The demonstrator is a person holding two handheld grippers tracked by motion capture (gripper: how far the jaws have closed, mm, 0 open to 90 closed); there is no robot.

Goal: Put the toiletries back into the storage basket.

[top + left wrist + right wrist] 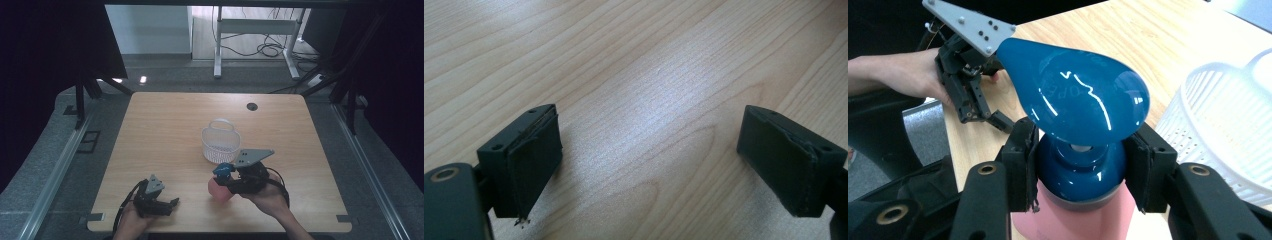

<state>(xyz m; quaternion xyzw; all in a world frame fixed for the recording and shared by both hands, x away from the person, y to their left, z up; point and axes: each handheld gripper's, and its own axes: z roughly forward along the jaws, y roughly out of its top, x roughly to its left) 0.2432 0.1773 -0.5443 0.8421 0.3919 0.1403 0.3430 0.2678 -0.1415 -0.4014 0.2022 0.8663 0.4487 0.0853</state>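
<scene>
Jaws of the right gripper (1080, 172) pinch a pink pump bottle's (1073, 215) glossy blue collar at lower centre. Left gripper (649, 160) jaws stand spread over woodgrain bench (639, 65). White slotted plastic basket (221, 141) sits mid-frame.

Pink bottle (1075, 220) w/ blue pump (1075, 100); white basket (1228, 130).

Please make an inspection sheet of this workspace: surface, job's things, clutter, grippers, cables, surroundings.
Surface: wooden table, with a round dark hole near the far edge.
Job's things: pink bottle with blue pump; white basket just beyond it, upright.
Clutter: nothing seen.
Grippers: right gripper shut on the pump's neck; left gripper open, nothing between its jaws, over bare wood.
Cables: a black cable trails from the right gripper; more cables on the floor behind.
Surroundings: white frame legs, grey floor, dark curtains at the sides.
</scene>
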